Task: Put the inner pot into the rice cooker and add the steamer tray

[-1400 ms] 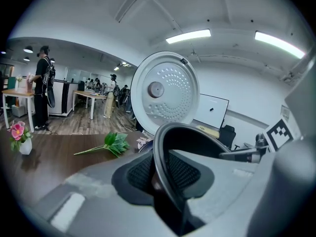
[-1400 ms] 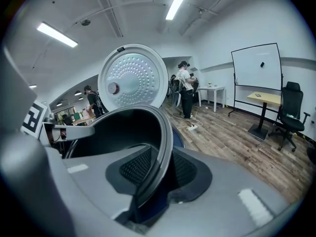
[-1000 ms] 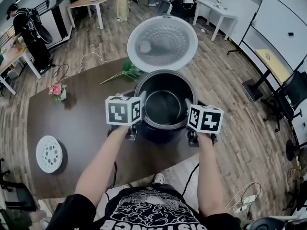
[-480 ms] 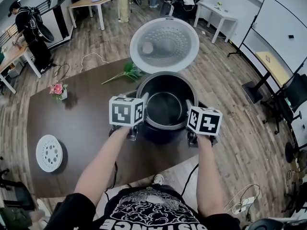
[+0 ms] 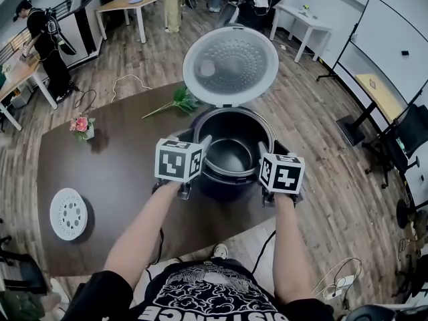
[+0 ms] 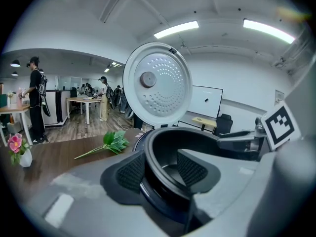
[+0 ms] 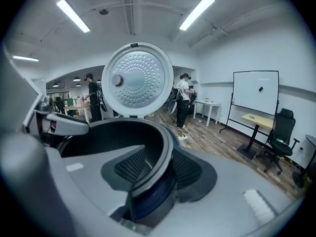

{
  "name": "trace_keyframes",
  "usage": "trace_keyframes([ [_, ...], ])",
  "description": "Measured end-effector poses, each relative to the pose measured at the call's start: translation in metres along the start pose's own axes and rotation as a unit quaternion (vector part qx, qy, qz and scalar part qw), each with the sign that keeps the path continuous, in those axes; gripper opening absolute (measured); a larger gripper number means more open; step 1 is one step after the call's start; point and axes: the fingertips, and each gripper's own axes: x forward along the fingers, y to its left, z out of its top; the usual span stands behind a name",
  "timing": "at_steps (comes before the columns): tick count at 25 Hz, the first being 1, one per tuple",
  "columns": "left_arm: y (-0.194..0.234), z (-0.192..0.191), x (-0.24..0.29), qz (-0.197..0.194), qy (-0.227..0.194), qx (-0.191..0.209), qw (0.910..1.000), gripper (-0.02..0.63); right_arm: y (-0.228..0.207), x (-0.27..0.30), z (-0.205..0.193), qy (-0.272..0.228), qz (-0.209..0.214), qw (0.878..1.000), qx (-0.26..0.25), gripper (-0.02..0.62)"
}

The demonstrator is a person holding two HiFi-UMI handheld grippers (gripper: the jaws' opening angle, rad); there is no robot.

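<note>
Black inner pot (image 5: 231, 154) rim between left tool (image 6: 160, 169), right tool (image 7: 158, 169) jaws, just opening, released; shirt (image 5: 214, 293) perhaps "ISTANCE".

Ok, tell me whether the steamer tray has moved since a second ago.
No. The steamer tray lies at the same spot on the table, same gap to the pink flower vase.

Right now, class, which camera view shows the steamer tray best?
The head view. The white tray lies flat on the table, left of the cooker, whole and uncovered. Neither gripper view shows it: both face the cooker's rim and open lid.
</note>
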Motion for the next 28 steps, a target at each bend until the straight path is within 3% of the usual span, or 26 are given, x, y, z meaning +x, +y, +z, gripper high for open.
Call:
trace_keyframes([
  [8,0.003,-0.004,-0.007,-0.003,-0.003,-0.003,1.0000,0.199,0.005,-0.005,0.000,-0.008,0.006,1.000,0.006,0.181],
  [17,0.015,0.013,-0.034,0.013,-0.037,0.004,0.9992,0.199,0.022,-0.021,0.025,-0.043,0.024,0.999,-0.002,0.184],
  [28,0.061,0.027,-0.093,0.076,-0.083,-0.009,0.9936,0.214,0.110,-0.028,0.068,-0.088,0.125,0.987,-0.053,0.209],
])
